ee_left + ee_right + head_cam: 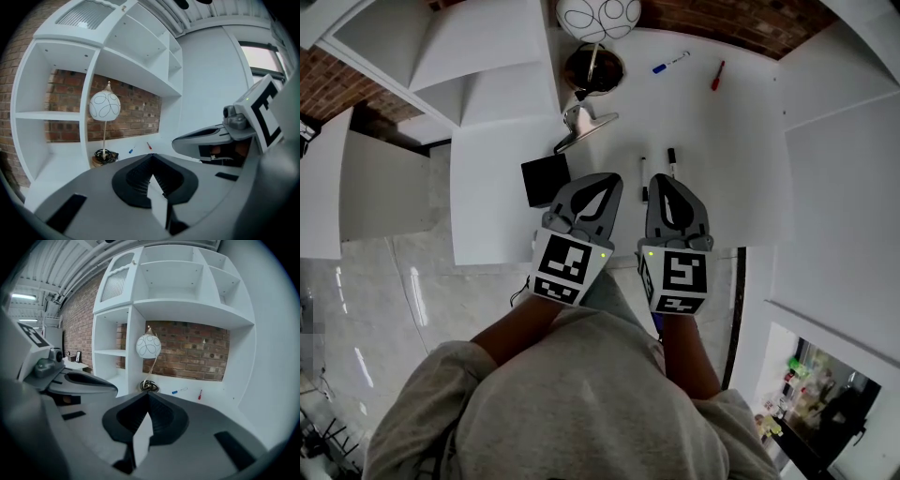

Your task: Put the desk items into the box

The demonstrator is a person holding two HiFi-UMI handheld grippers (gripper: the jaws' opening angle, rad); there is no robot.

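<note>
On the white desk (712, 178) lie a blue pen (670, 64), a red pen (717, 75), a metal clip-like tool (581, 127), a black square item (546, 178) and two dark markers (671, 159). Both grippers hover side by side over the desk's near edge, pointing at the back wall. My left gripper (609, 178) is shut with nothing in it, its tip close to the black square. My right gripper (661, 180) is shut and empty, just short of the markers. The left gripper view shows the blue pen (131, 150) and red pen (149, 146) far ahead. No box is in view.
A white globe lamp (598, 17) stands at the back over a coil of cable (592, 67). White shelving (187, 296) rises above the desk against a brick wall (197, 352). A lower white shelf unit (487, 66) sits to the left.
</note>
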